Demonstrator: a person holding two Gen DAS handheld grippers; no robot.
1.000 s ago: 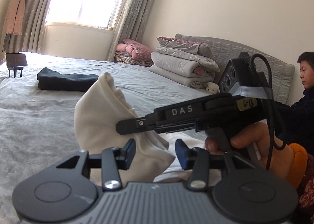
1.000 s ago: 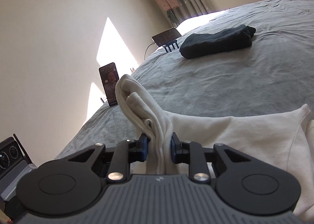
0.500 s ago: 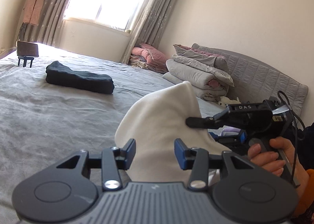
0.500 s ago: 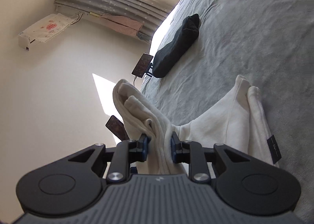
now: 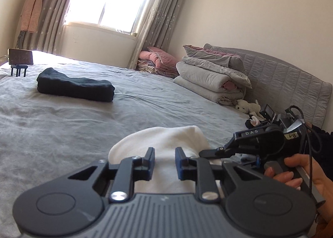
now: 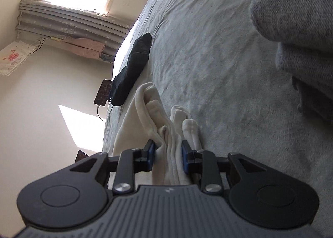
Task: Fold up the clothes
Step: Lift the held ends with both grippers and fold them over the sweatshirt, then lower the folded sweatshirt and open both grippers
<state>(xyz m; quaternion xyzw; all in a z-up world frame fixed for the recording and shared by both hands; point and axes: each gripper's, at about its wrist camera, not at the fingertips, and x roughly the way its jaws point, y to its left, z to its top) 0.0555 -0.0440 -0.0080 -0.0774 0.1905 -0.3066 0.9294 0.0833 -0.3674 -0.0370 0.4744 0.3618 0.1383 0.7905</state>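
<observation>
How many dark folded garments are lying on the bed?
1. The dark folded garment lies on the grey bed, near the window side, beside a small stand. Others may be hidden behind the tongs.

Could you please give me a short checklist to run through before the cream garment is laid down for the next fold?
1. Right gripper holds the cream garment: ok, bunched cloth sits between its fingers.
2. Left gripper holds cloth: not ok, its fingers stand apart around the cloth, not pinching.
3. Grey sheet beyond the garment is bare for laying down: ok.
4. Folded dark garment out of the way: ok, apart, near the far edge.
5. Garment's layers lie even: cannot tell, bunched at the grip.
</observation>
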